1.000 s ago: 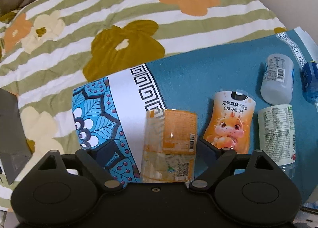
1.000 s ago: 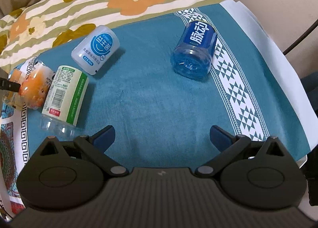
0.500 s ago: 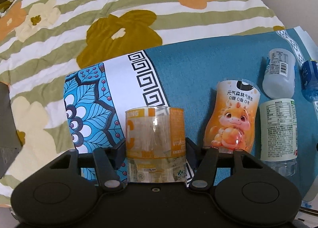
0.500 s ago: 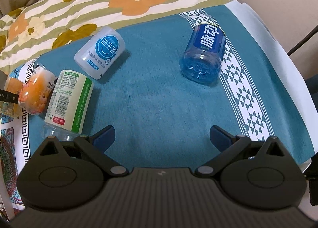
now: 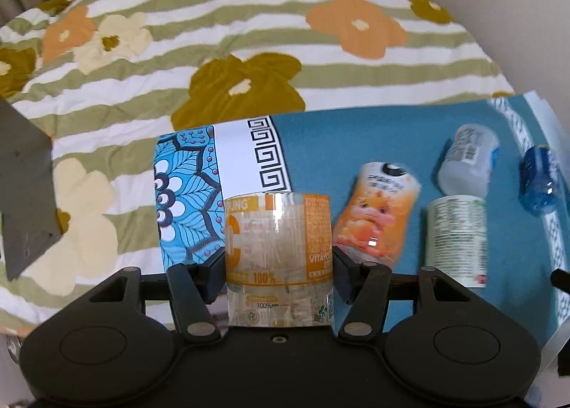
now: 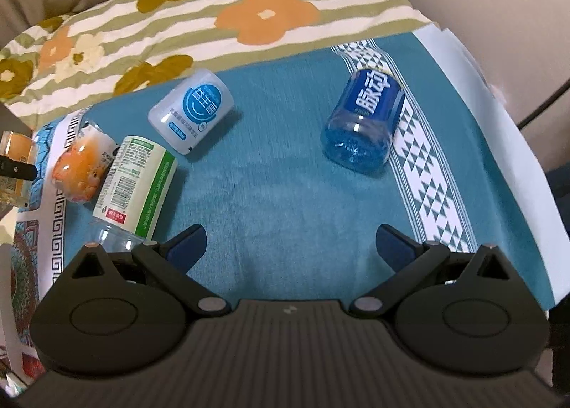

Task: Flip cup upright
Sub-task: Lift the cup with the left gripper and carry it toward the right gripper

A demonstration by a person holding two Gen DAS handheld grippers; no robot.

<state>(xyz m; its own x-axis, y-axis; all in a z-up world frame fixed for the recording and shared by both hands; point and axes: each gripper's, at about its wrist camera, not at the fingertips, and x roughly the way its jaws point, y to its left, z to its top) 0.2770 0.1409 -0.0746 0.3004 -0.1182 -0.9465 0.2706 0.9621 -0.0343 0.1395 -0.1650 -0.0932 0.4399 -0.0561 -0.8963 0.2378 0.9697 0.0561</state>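
Gripping orange-labelled cup (image 5: 278, 258) upright in your left gripper (image 5: 278, 265), jaws clamped on both sides (label text reads level); your right gripper (image 6: 291, 247) spread wide over teal mat (image 6: 285, 176), holding nothing.

L gripper (image 5: 278, 267): jaws closed in on both sides of the orange-label cup (image 5: 278, 251), dark pads pressed flat to its walls, one per side, w/ both linkage arms folded inward. Cup sits upright betw. them. Gripper is level, near the left end of the mat on the bed.

R gripper (image 6: 290, 246): jaws spread wide, nothing betw. them, blue pads angled outward, linkage arms splayed. Points fwd over the near edge of the mat, tilted down twd it. Whether it touches the mat can't be told.
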